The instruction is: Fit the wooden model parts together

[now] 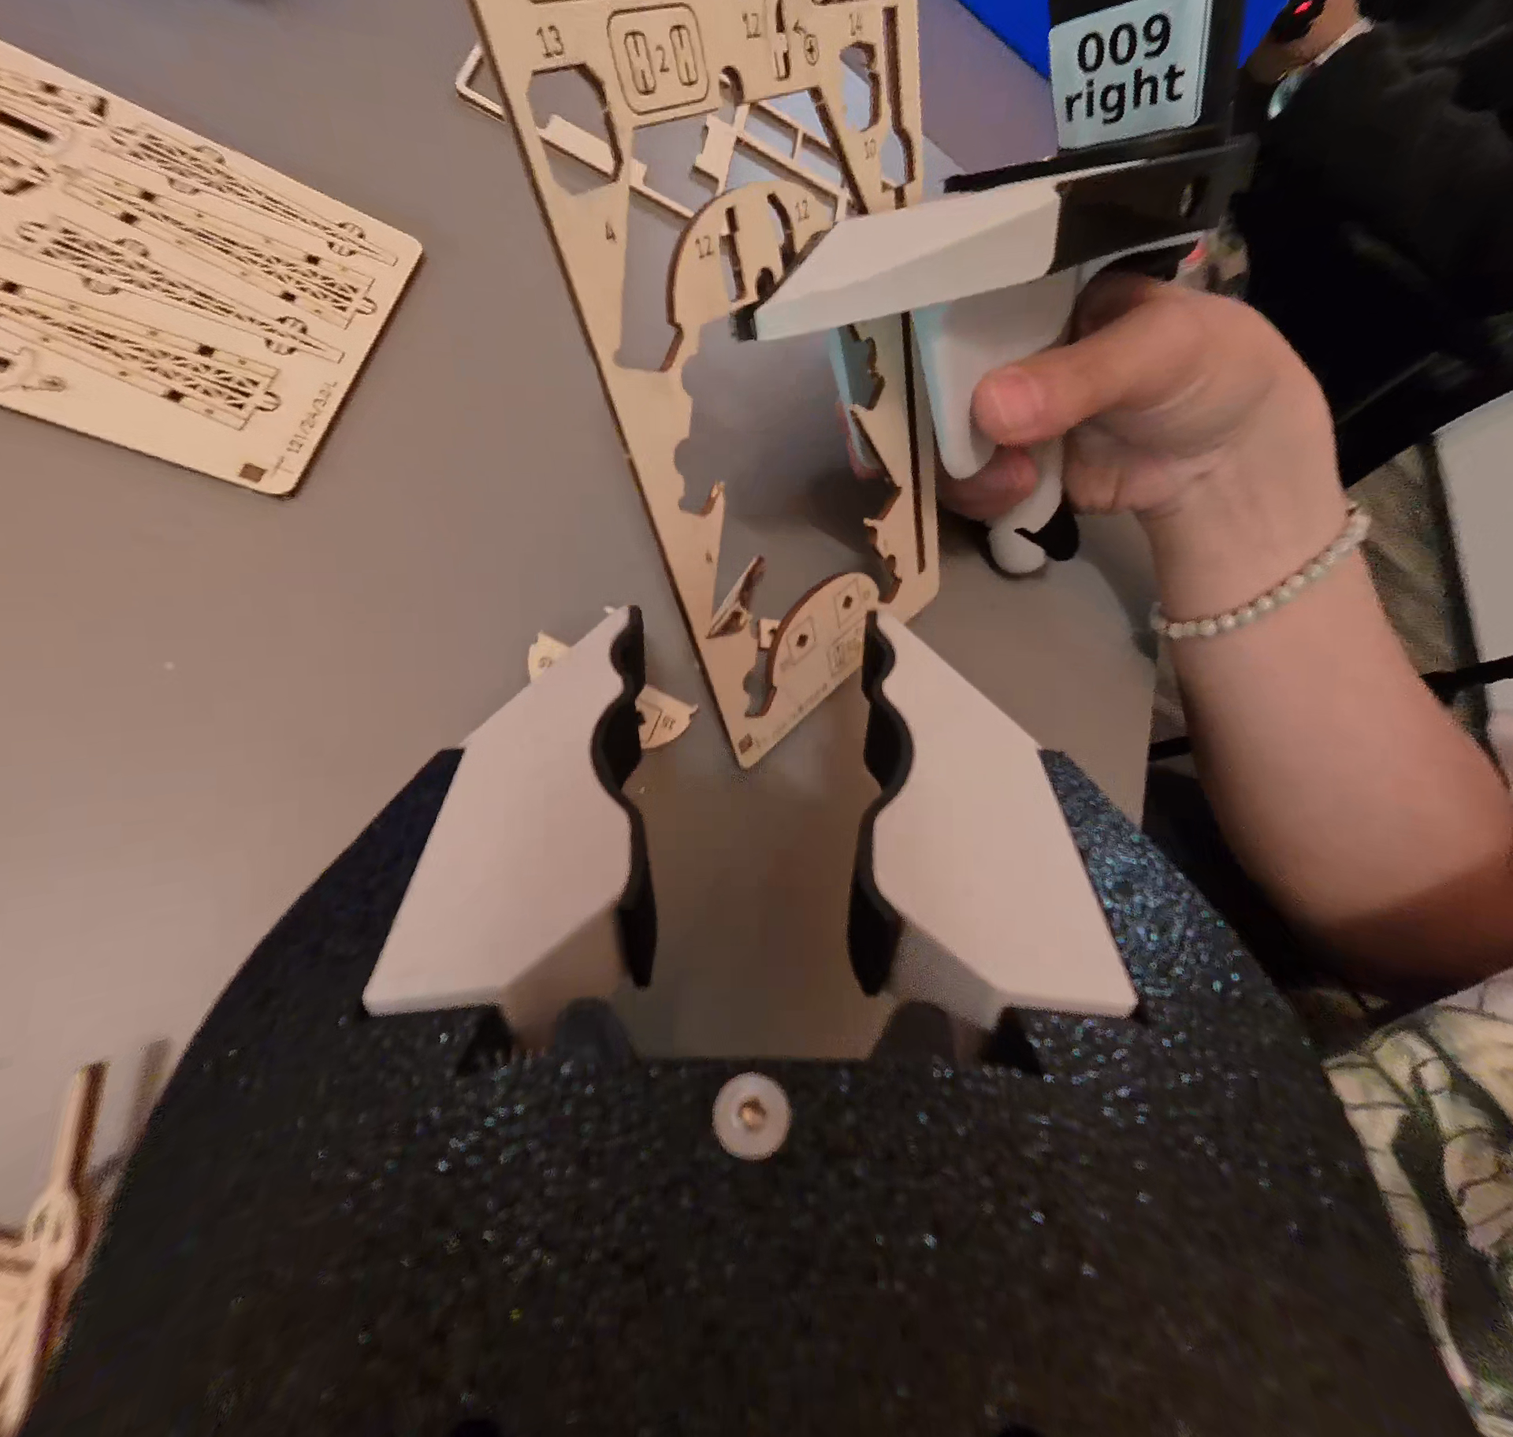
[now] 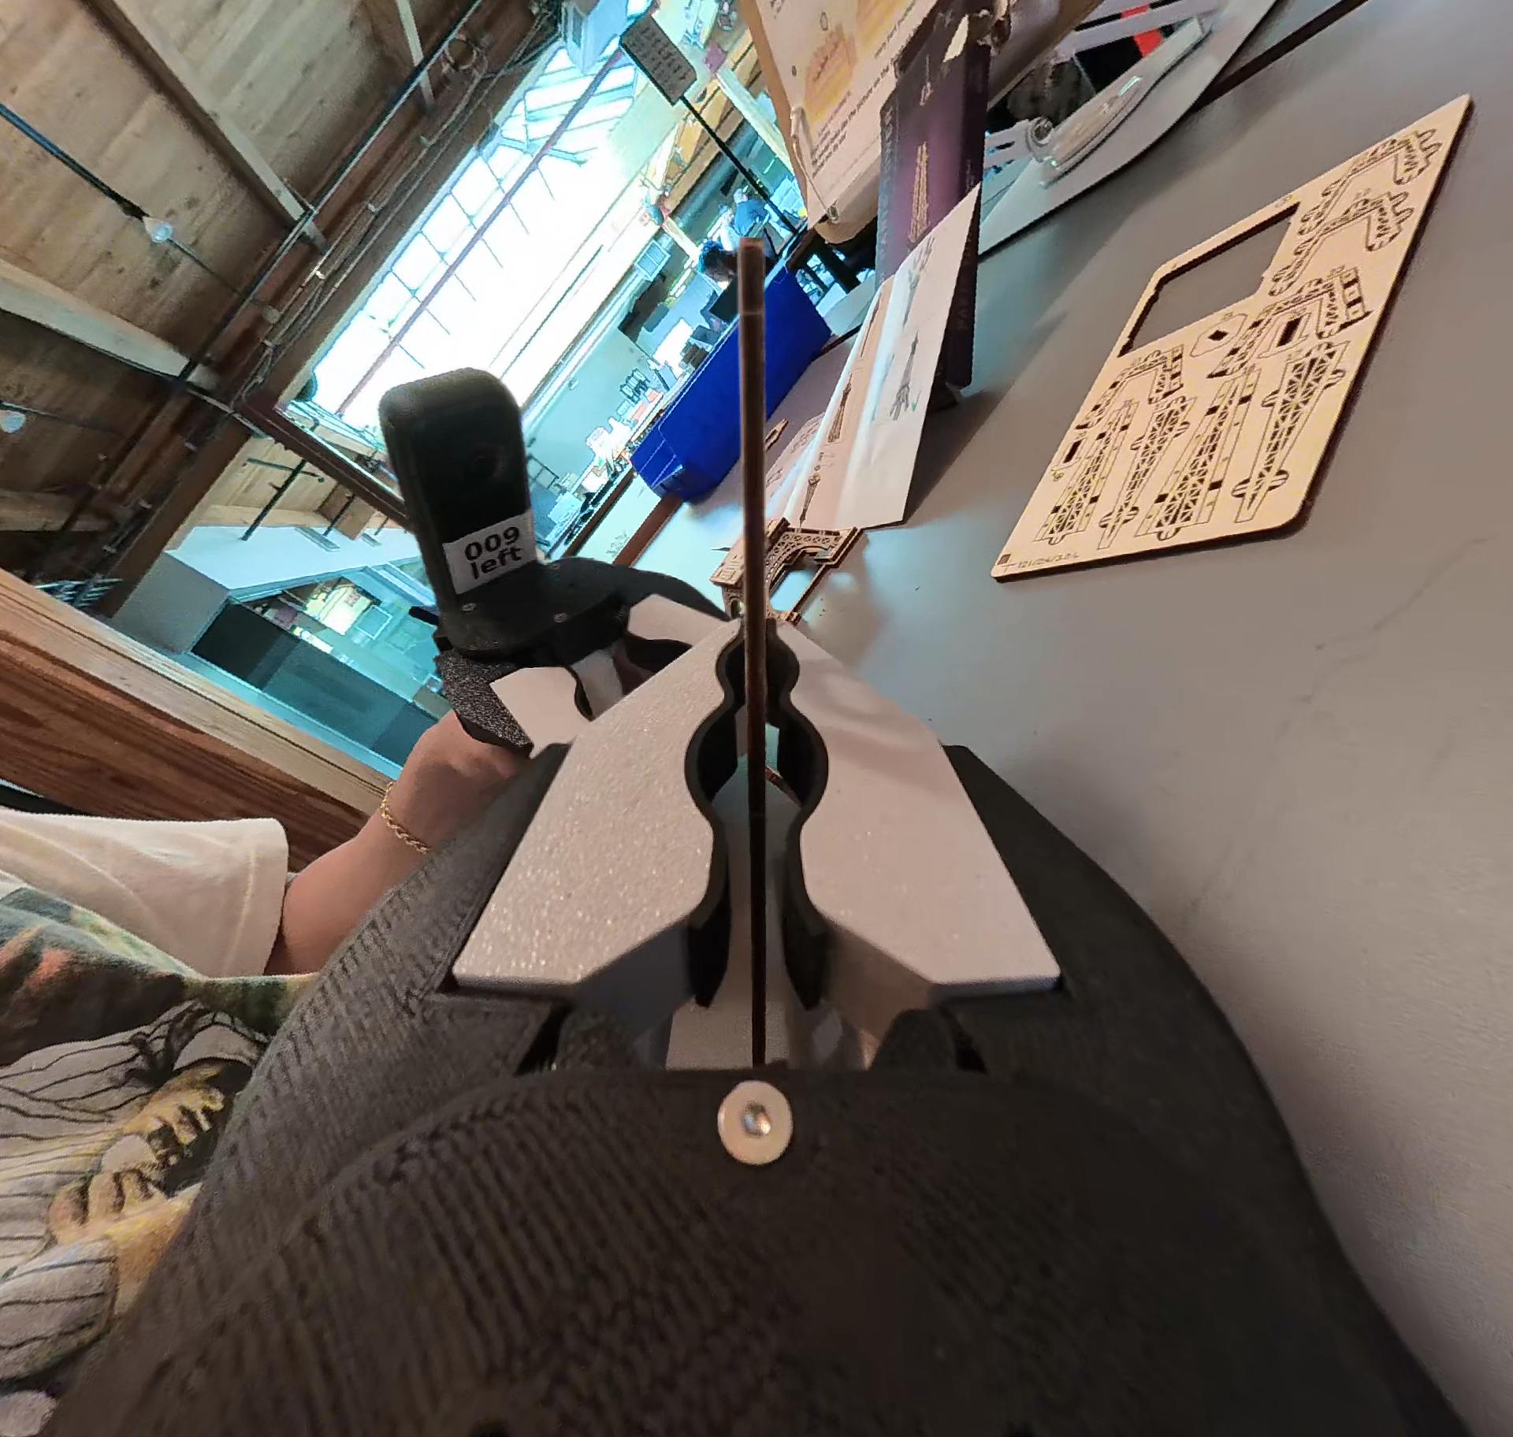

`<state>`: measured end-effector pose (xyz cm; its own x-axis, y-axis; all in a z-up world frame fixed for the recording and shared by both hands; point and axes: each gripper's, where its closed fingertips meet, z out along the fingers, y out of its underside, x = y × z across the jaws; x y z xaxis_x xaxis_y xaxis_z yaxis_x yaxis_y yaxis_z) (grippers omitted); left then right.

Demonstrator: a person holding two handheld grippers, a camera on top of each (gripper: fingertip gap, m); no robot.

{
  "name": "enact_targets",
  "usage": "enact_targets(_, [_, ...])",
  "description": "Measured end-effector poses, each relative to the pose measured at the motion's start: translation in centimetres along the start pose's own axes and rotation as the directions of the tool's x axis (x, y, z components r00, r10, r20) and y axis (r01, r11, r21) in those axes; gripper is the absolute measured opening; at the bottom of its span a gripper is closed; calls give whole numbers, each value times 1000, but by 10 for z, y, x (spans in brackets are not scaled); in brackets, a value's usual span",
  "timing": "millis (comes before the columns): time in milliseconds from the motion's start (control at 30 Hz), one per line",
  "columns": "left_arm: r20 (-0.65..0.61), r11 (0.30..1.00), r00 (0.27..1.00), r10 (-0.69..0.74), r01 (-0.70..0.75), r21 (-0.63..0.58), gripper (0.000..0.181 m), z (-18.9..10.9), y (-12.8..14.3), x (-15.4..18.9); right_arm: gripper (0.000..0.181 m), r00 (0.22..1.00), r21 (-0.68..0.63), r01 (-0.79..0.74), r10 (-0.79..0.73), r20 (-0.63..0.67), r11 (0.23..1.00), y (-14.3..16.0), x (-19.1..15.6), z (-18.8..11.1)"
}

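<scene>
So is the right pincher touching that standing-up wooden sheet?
Touching. In the right wrist view the right gripper is shut on the wooden sheet, seen edge-on, with both pads pressed against it.

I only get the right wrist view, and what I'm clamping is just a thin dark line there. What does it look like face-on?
Observer: The right gripper holds a wooden sheet upright. Many parts are already punched out, leaving holes.
Operator: Is the left gripper open?
Observer: Yes. The left gripper is open and empty, just in front of the sheet's lower edge.
Operator: Anything loose nearby?
Observer: Small loose pieces lie on the table beside its left finger.
</scene>
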<state>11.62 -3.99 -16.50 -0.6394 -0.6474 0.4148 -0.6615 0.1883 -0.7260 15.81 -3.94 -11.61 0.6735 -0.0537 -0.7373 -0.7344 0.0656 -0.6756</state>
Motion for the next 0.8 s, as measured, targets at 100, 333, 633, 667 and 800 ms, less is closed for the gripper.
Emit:
enact_targets(100, [51, 997, 996, 77, -76, -19, 40, -8, 4, -2, 0, 1000, 3, 3, -3, 13, 1000, 0, -2, -1])
enact_targets(333, [10, 997, 998, 56, -55, -49, 37, 4, 14, 7, 0, 994, 0, 32, -32, 103, 999, 1, -17, 0])
enact_targets(633, [-63, 1000, 998, 16, -16, 10, 23, 2, 9, 12, 0, 996, -1, 33, -33, 81, 999, 1, -14, 0])
enact_targets(667, [-51, 1000, 999, 19, -18, 18, 24, 2, 8, 10, 0, 997, -1, 32, -32, 68, 999, 1, -12, 1])
enact_targets(800, [29, 999, 999, 39, -39, -15, 23, 4, 13, -3, 0, 997, -33, 35, -33, 65, 999, 6, -13, 4])
